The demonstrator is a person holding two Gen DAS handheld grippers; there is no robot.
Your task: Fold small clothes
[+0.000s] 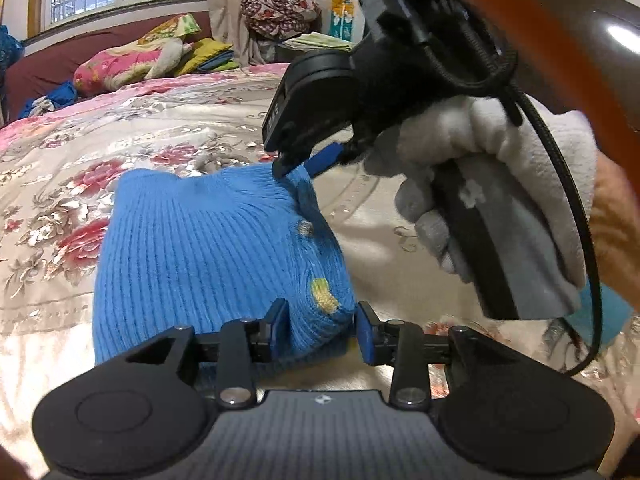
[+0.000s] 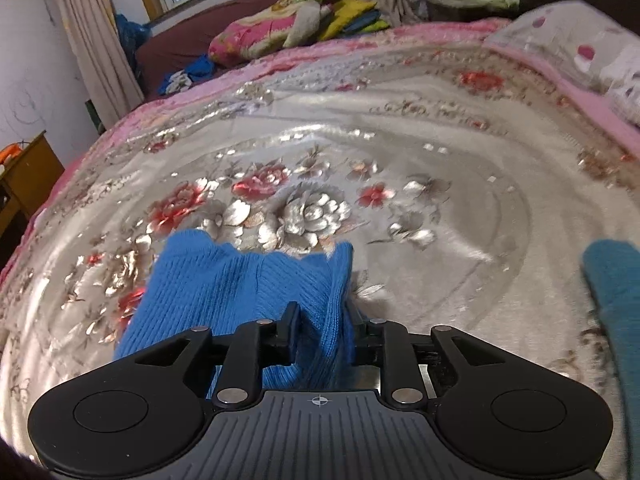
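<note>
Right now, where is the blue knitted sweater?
The blue sweater lies on the floral bedspread, centre-left in the left wrist view, between the left gripper at its near edge and the right gripper at its far edge.
</note>
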